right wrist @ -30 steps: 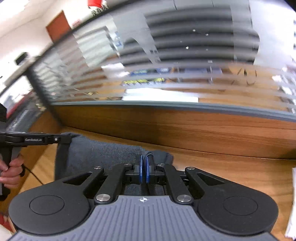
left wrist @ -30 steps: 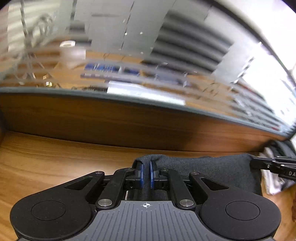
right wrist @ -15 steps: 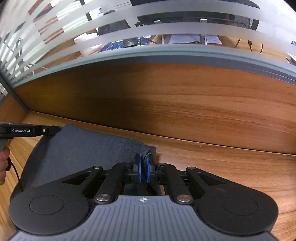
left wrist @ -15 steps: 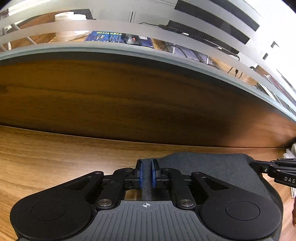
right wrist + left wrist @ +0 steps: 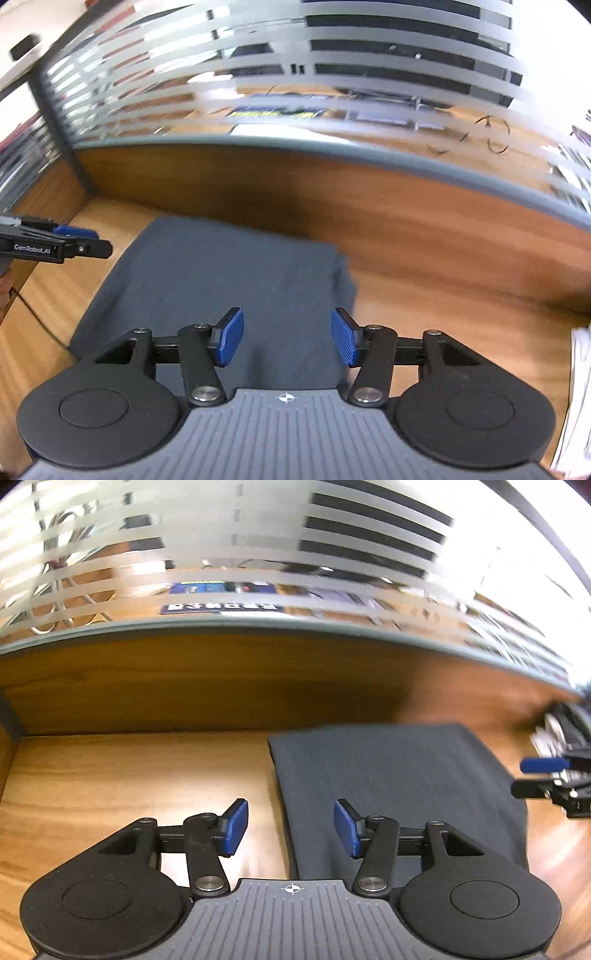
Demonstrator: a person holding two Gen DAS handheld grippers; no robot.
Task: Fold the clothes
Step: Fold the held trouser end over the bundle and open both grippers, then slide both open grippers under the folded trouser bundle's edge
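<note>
Left claw [image 5: 291,827] wide open, blue pads [image 5: 235,825] apart, nothing between them. Hovers over the left edge of the folded grey garment [image 5: 388,786], one finger above bare desk [image 5: 129,775], the other above cloth. Right claw [image 5: 287,339] also spread wide and empty, straddling the garment's right edge.

Garment lies flat on the desk, a neat dark rectangle, near edge under both claws, far edge close to the wooden back panel [image 5: 221,686] but apart from it. Right edge in the right wrist view looks slightly rumpled, layers not quite flush.

Risks from here, as judgement:
- Pad dragging across cloth on retreat or re-approach: could catch the top layer and peel the fold open. Cause: low hover, fabric soft and loose.
- Regrip at an edge grabbing only the top layer: next fold skews. Layers not distinguishable from here.
- Rumpled right edge: if left alone, ends up bulging in the final fold.
- Claws close across one small piece: collision likely if both close toward the centre.
- White stack [image 5: 580,398] at the right edge of the desk, just beside the right claw: a wide swing knocks it.
- Frosted glass partition [image 5: 332,92] behind the back panel: not a concern.
</note>
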